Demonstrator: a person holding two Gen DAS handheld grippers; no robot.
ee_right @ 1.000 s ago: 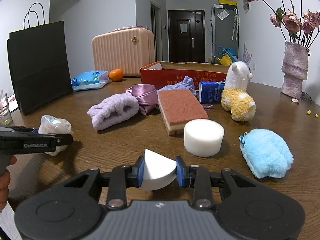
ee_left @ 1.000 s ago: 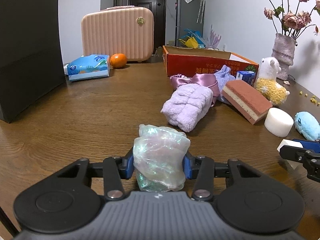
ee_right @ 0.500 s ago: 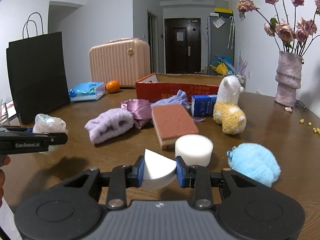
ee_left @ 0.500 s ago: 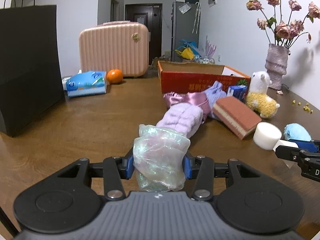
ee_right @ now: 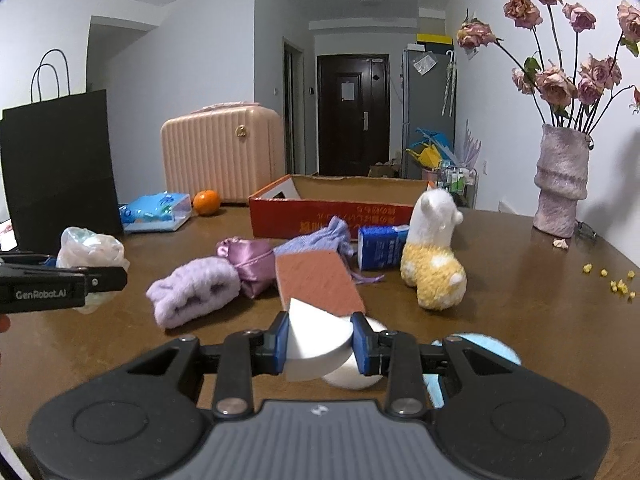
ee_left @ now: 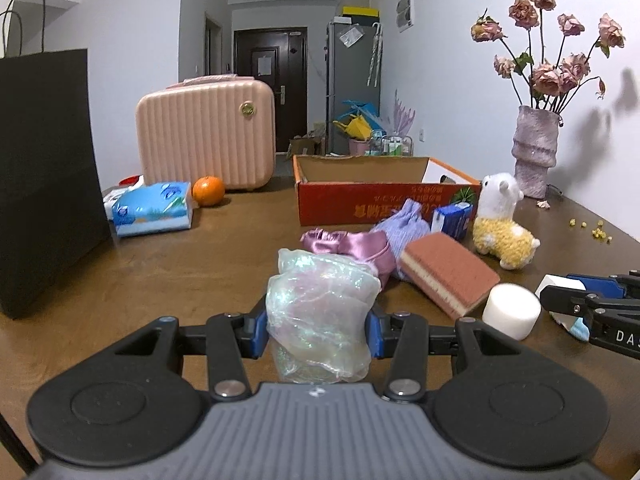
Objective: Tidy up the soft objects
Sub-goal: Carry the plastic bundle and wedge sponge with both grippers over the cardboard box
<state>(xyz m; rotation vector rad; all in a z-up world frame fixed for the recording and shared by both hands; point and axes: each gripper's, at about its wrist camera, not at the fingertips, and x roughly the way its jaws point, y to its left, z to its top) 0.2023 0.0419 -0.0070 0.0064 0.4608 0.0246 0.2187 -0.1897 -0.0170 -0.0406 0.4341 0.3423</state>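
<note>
Your left gripper (ee_left: 316, 326) is clamped on the crumpled iridescent plastic bag (ee_left: 320, 312), pads pressing in from both sides, and your right gripper (ee_right: 320, 342) is closed tight on the white foam wedge (ee_right: 316, 340), both loads carried clear of the worktop (ee_left: 200, 256). You look to be mid-carry, and the open red cardboard box (ee_left: 384, 196) at the far side is the likely drop. To do this well, keep the squeeze even: the bag is slippery film and could slide down out of the pads, so don't relax until it is over the box's rim. Bring both up high enough to pass over the pile ahead: the rust-topped sponge (ee_right: 320, 280), the purple satin pouch (ee_right: 248, 264), the lilac fluffy roll (ee_right: 192, 296) and the alpaca plush (ee_right: 432, 260) all lie between you and the box. The bag stands roughly upright in the grip, long axis vertical, its puffed top rising above the fingers. The wedge lies flat across the jaws, its pointed corner up and to the left, its rounded edge sweeping right. The white foam cylinder (ee_left: 510, 310) sits on the worktop just beneath your right gripper, so lift straight before heading forward.
</note>
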